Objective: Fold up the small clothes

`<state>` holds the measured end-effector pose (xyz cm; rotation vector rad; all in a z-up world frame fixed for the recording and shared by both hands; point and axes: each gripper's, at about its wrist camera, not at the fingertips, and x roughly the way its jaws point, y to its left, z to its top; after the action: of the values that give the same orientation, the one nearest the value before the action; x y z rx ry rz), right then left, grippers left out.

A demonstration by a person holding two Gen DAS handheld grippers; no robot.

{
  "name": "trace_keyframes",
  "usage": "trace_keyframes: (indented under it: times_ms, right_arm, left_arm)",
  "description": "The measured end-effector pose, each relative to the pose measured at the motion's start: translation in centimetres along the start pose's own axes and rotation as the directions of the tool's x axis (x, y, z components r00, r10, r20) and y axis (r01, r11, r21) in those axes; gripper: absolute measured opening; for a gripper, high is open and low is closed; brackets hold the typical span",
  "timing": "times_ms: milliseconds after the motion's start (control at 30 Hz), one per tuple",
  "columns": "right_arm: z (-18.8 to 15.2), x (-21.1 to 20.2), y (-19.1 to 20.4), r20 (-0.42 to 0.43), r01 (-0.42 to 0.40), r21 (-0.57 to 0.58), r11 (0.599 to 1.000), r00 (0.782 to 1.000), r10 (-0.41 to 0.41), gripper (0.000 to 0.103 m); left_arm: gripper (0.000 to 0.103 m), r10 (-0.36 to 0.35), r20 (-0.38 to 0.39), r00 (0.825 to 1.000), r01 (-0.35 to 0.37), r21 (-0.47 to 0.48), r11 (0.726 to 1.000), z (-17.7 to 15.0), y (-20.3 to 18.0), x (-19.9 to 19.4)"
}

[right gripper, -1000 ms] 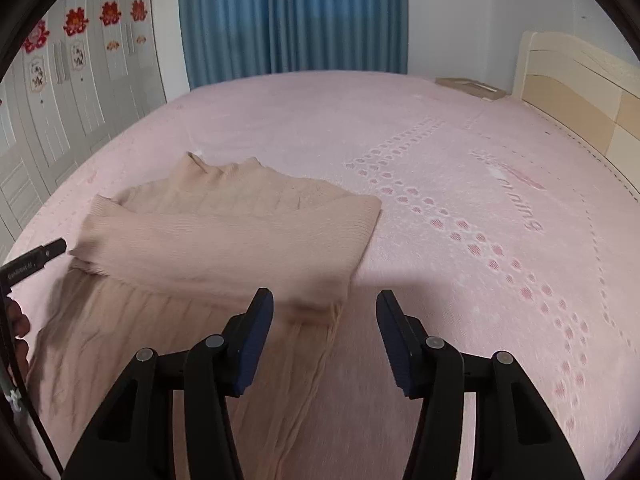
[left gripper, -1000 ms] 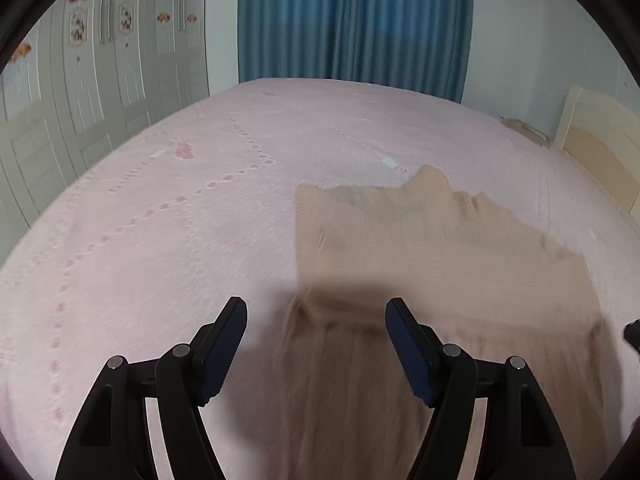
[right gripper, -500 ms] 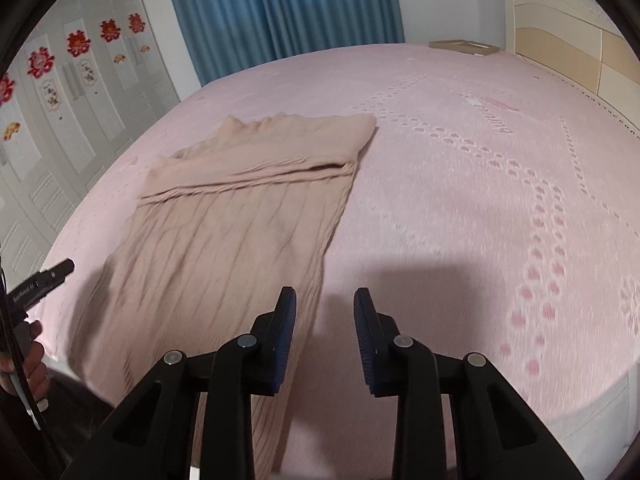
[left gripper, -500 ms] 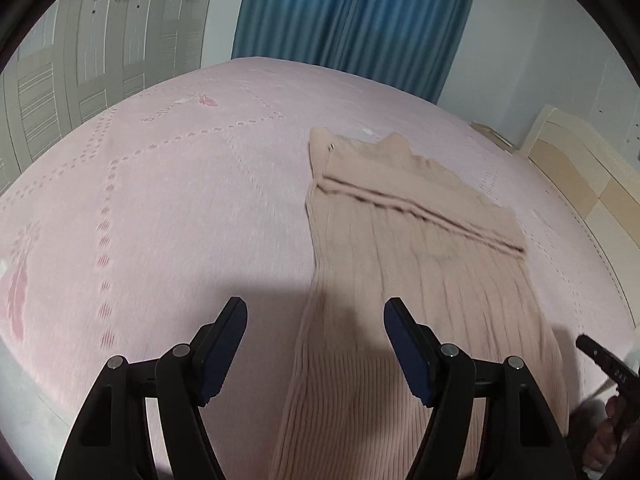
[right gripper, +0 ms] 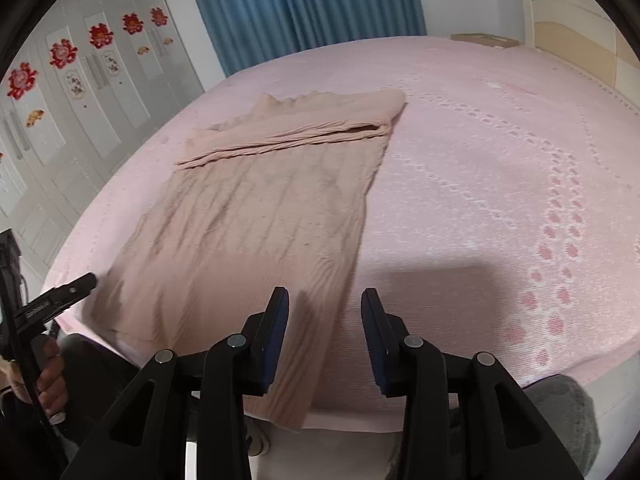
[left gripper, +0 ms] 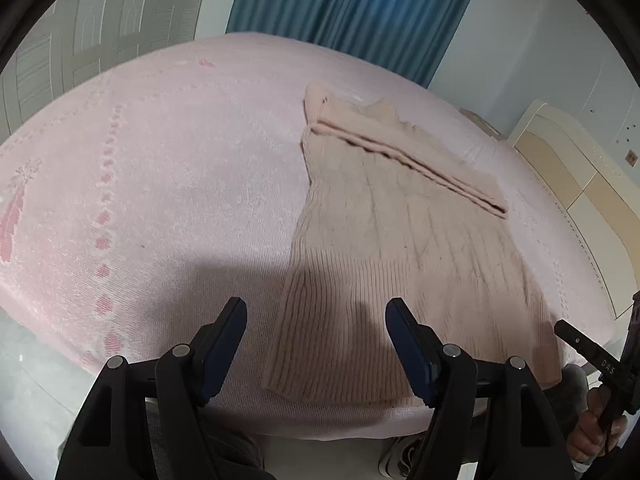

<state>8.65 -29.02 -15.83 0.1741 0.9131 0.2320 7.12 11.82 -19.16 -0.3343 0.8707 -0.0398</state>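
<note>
Sweater (left gripper: pixel 400 248) farther off, right gripper (right gripper: pixel 325 312) reopening

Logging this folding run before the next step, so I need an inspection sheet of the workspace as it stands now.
Surface: pink bedspread, flower pattern, flat.
Job's things: beige knit garment lying flat, top part folded over, hem at the near bed edge.
Clutter: nothing seen on the bed.
Grippers: left gripper open above the hem's left corner, holding nothing; right gripper jaws opening, nothing between them.
Cables: thin dark cord by the hand.
Surroundings: blue curtain, white wardrobe with red decorations, wooden headboard.
</note>
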Motion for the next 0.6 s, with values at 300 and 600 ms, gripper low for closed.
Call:
trace_keyframes:
  times_ms: [300, 600]
  right_arm:
    - [-0.3, 2.5, 0.2, -0.073, -0.022, -0.003, 1.0, 0.997, 0.022, 0.037]
    - [-0.7, 3.1, 0.6, -0.073, 0.004, -0.027, 1.0, 0.997, -0.006, 0.037]
  left_arm:
    - [0.07, -0.006, -0.035, 0.999, 0.004, -0.052, 0.999, 0.2, 0.6, 1.6]
    - [0.069, 0.033, -0.038, 0.999, -0.034, -0.01, 0.999, 0.2, -0.1, 2.0]
